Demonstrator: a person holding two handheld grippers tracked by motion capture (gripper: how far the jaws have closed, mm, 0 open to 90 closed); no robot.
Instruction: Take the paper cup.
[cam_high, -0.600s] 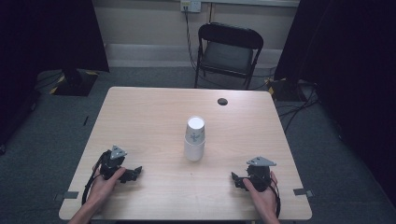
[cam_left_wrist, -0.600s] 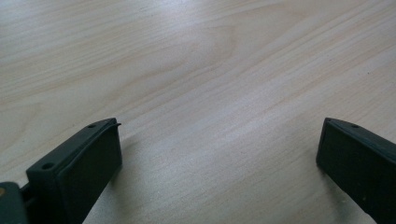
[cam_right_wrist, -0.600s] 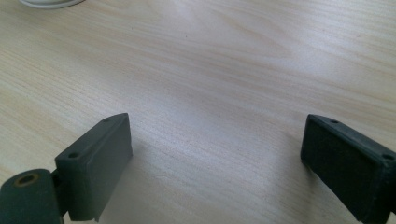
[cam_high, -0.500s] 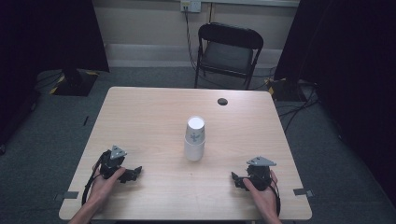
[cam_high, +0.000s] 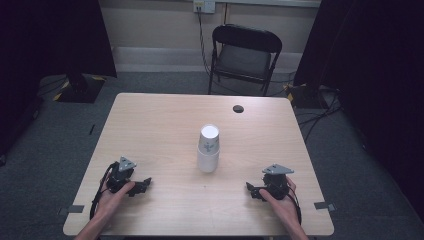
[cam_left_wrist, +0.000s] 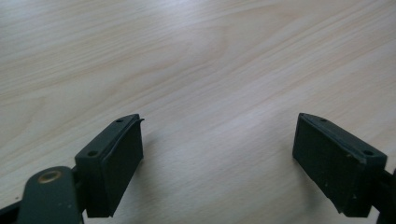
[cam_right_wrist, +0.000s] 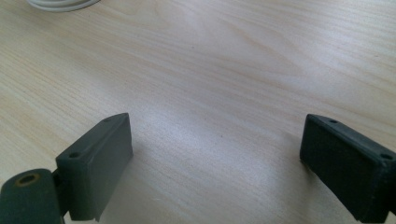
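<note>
here the cup stack (cam_right_wrist: 60, 3) is cut off to its base; both grippers' jaws gape.

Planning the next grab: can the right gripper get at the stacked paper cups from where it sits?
Probably yes. The right gripper rests open on the table, and only bare wood lies between it and the paper cups, which stand upside down, apart from both grippers.

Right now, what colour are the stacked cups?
White, with a small greyish mark on the top cup's side; the cups show best in the high view.
</note>
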